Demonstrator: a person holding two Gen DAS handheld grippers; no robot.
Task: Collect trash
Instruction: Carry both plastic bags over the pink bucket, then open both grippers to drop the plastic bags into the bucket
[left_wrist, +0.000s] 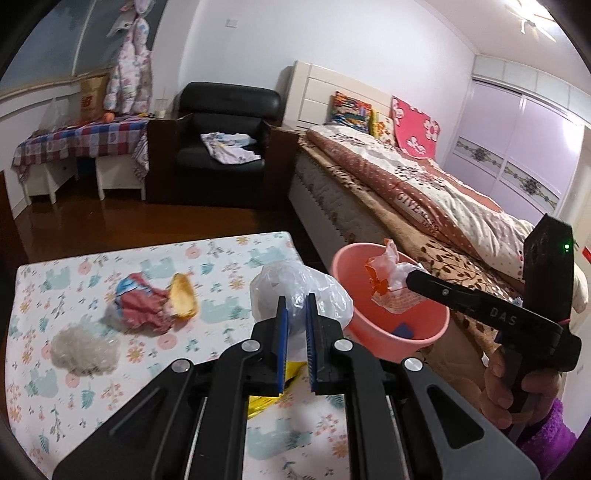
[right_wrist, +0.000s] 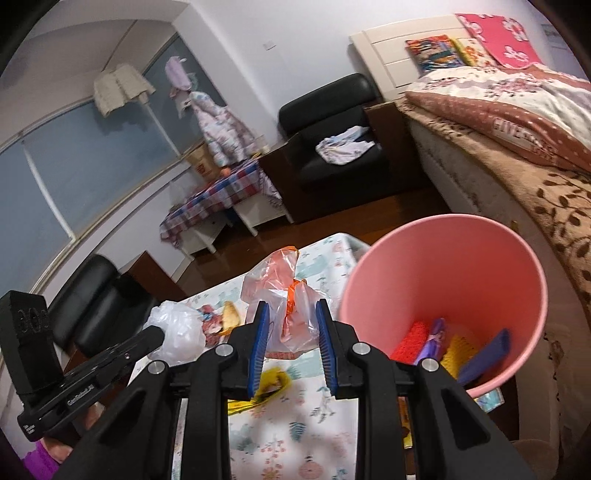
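With our right claw clenched on the orange bag beside the bin, and left claw gripping a clear bag, we should centre over the bin before releasing.

pink bin: smooth matt plastic | clear bag: thin crinkled film | floor: glossy wood

both wrist views close, sharing pink bin
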